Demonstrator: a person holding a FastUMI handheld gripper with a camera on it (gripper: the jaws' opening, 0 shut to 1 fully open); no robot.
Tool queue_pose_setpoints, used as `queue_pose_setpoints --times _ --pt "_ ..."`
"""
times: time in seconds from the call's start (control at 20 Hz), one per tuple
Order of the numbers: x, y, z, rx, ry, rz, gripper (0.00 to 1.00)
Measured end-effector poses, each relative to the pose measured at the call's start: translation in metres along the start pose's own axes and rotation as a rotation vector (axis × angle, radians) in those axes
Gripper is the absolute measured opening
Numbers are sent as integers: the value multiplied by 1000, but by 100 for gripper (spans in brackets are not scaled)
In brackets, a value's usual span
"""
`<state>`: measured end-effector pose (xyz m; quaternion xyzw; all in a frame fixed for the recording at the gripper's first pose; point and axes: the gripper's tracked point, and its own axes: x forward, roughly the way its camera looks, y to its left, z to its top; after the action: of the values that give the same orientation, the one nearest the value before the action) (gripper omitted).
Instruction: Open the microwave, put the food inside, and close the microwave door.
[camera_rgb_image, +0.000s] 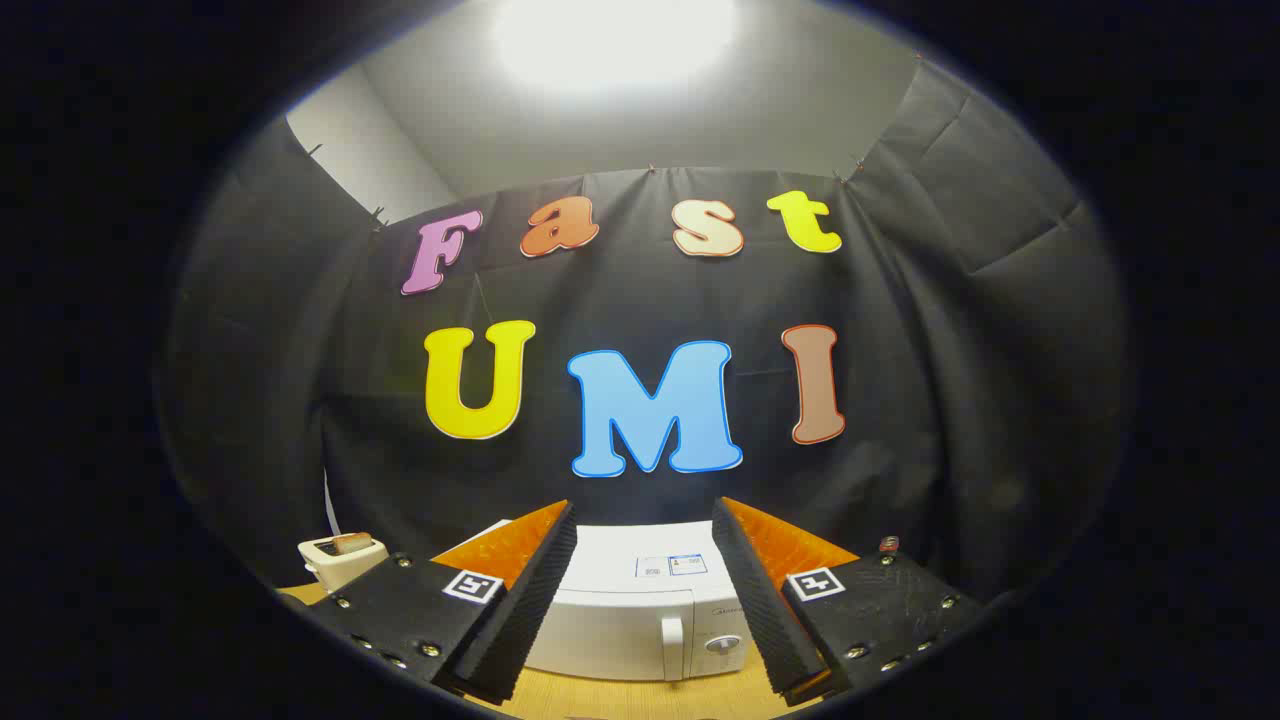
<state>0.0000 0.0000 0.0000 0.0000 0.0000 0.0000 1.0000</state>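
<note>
A white microwave (640, 600) stands on the wooden table just beyond my fingers, seen from above and in front. Its door is closed, with a white handle (672, 634) and a round knob (722, 644) at its right side. My gripper (645, 525) is open and raised above the table, its two fingers framing the microwave with nothing between them.
A white toaster (338, 556) with a slice of bread in its slot sits left of the microwave. The wooden table (620, 695) runs in front of the microwave. Black cloth walls close the booth behind and on both sides.
</note>
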Motion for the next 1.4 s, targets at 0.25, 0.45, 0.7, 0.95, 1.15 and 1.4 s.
queue_pose_setpoints --times 0.25,0.45,0.7,0.95,1.15,1.4 --pt "0 2 -2 -21 8 7 88" --pt "0 3 -2 -25 7 8 88" --pt "0 3 -4 -32 9 4 88" --pt "10 1 -19 -59 43 10 88" --pt "21 -15 -39 -65 88 -7 88" --pt "36 -16 -78 16 63 51 88"
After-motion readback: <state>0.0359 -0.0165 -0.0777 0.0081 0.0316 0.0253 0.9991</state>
